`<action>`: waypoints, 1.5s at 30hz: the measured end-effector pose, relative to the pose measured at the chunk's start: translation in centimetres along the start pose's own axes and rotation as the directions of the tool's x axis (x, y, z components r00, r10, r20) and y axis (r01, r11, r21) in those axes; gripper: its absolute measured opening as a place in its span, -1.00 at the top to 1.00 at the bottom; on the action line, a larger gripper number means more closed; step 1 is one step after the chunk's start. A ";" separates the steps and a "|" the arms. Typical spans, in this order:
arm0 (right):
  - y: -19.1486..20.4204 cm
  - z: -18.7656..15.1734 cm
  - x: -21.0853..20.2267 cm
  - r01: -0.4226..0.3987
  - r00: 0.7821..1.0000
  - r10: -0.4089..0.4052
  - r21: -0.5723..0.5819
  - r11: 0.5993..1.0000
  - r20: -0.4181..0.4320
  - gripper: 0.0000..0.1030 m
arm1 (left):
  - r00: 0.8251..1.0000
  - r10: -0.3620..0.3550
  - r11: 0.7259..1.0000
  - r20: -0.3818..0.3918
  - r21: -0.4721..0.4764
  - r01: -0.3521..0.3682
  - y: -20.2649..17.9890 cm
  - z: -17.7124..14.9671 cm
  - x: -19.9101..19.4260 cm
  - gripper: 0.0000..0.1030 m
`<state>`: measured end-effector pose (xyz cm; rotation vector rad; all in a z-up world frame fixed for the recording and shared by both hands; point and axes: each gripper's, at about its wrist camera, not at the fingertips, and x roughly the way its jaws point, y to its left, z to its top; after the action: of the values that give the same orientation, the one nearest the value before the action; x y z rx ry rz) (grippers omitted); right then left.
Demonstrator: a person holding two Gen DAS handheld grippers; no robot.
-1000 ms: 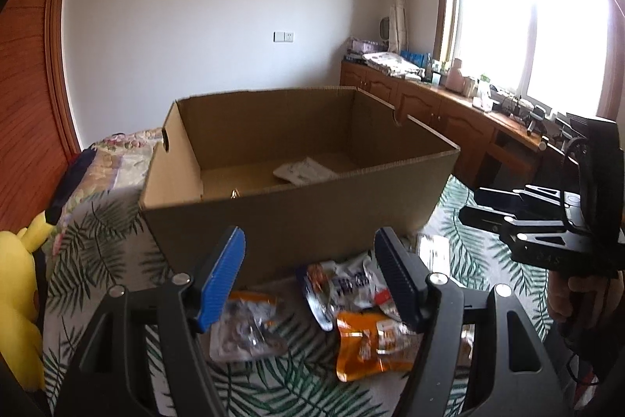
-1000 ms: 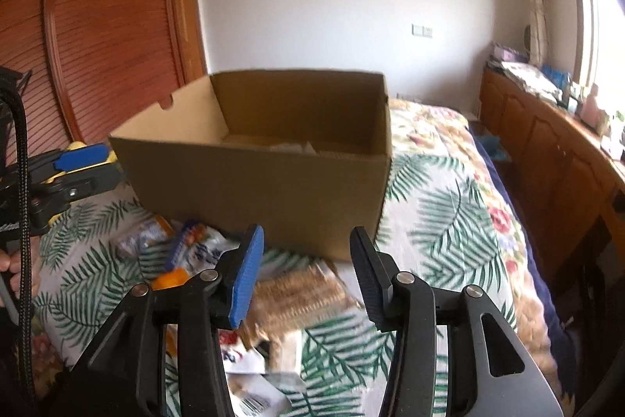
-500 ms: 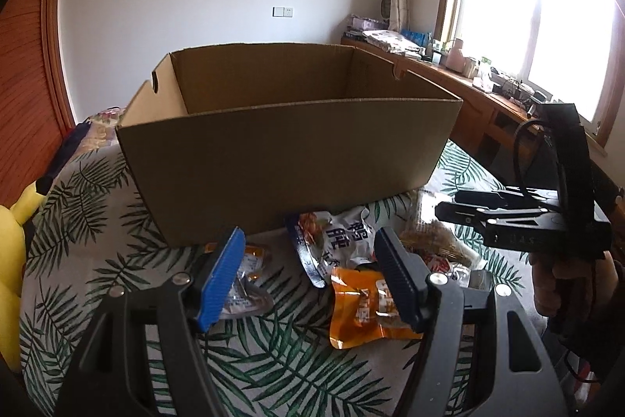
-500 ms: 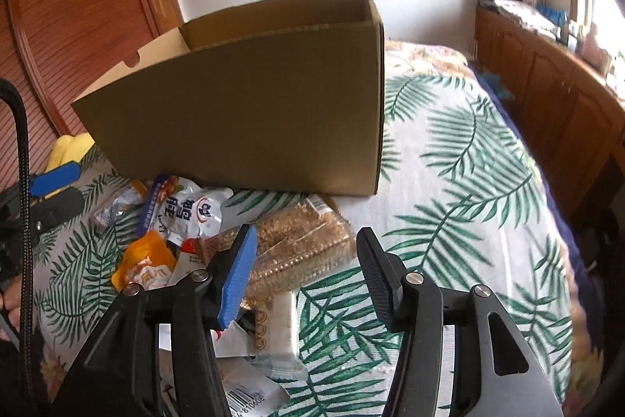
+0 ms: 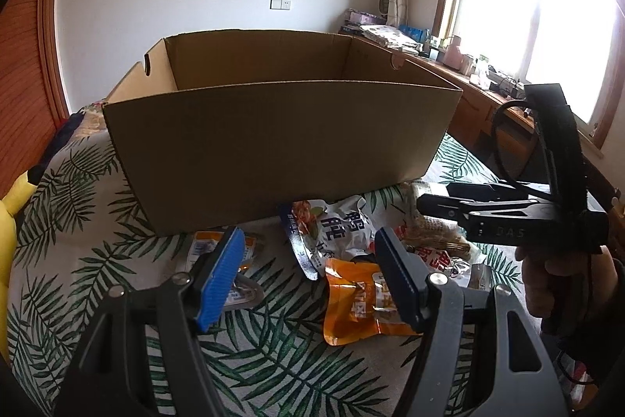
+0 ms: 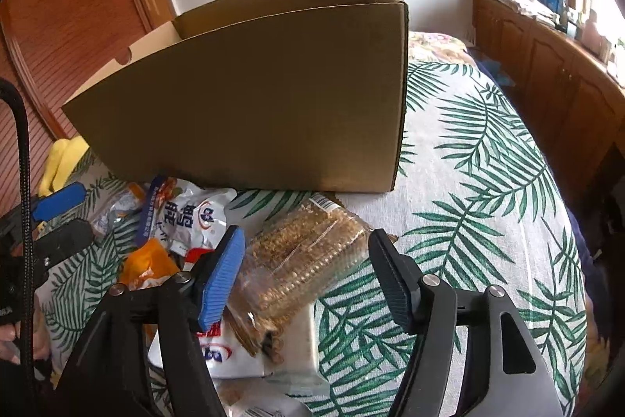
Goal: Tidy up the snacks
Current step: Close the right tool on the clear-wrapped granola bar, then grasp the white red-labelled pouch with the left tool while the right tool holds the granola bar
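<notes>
**Both grippers poised over loose snack packets in front of an open carton**

An open brown cardboard box (image 5: 281, 139) stands on a bed covered by a white sheet printed with green palm leaves (image 6: 480, 221); its interior cannot be seen from either view. The snacks lie in a loose, overlapping heap on the sheet just before the box's near wall. The left gripper (image 5: 308, 276) hovers with jaws spread wide and holding nothing; between and beyond them lie a crinkled orange foil pouch (image 5: 359, 303) and a white-and-blue printed snack bag (image 5: 332, 225), with a small clear-and-orange sachet (image 5: 238, 284) near the blue finger. The right gripper (image 6: 304, 272) likewise has its jaws wide apart and empty, framing a clear plastic pack of golden-brown grain bars (image 6: 304, 256), which rests on a white wrapped packet (image 6: 242, 350).

Likely hazards, judged from this layout: because the packets overlap, closing on one may pinch or drag a neighbour; the slick film may slip from the jaws; the brittle bars may crack under a hard squeeze; the soft bedding may yield beneath a downward press; and a low carry may catch the box's near wall.
</notes>
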<state>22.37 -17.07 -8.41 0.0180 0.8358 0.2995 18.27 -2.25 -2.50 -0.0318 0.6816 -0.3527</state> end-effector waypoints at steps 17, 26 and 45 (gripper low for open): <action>-0.4 -0.3 1.3 0.014 0.999 -0.014 -0.007 1.000 -0.036 -0.29 | 1.000 -0.017 1.000 -0.017 -0.012 0.016 0.3 -0.8 0.0 -0.35; -0.6 -0.4 0.5 -0.017 1.000 0.016 -0.037 0.999 -0.025 0.14 | 0.999 -0.023 1.000 -0.038 -0.010 0.023 -1.0 -1.3 0.2 -0.35; -4.4 -3.7 -4.3 -0.011 0.998 0.013 -0.030 0.999 0.059 0.18 | 0.995 -0.045 0.999 -0.093 0.020 0.047 -6.9 -1.3 2.2 -0.35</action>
<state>18.00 -22.80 -8.34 0.0045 0.7722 0.3211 16.97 -9.39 -3.86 -0.0103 0.7695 -0.4080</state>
